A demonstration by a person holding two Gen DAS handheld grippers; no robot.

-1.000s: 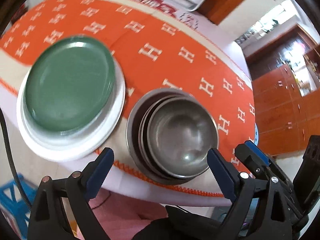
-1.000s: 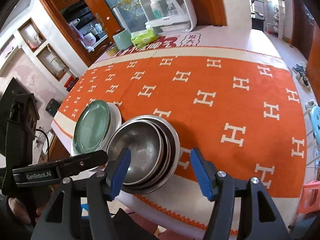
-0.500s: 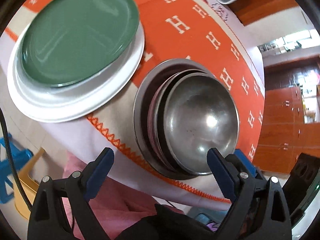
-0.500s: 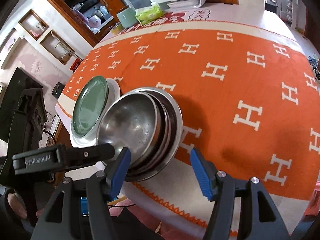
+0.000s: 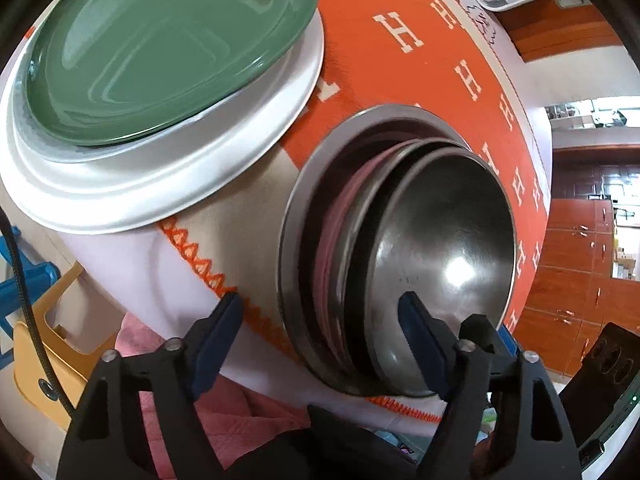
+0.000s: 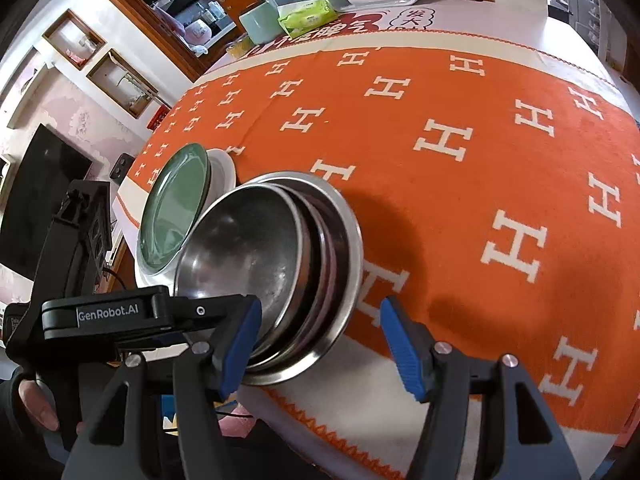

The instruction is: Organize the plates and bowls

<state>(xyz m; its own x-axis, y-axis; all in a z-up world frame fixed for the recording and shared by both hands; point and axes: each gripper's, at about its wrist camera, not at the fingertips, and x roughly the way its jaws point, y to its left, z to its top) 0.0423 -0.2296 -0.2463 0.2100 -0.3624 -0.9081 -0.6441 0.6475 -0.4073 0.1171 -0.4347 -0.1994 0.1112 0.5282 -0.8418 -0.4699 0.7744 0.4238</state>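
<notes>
I have both grippers low at the near edge of the table, one each side of the bowls. They sit nested, steel ones with a pinkish one between, so the stack moves as one. The left gripper is closing; its jaws straddle the near rims, one pad inside the top bowl, one outside on the cloth, not yet pressing. The right gripper stands half open – one pad at the rim, nothing clamped. Just beside the bowls, the green plate lies on the white plate, smaller on larger. The cloth is orange with white H marks. Beyond it I see wooden cabinets and wall niches.
</notes>
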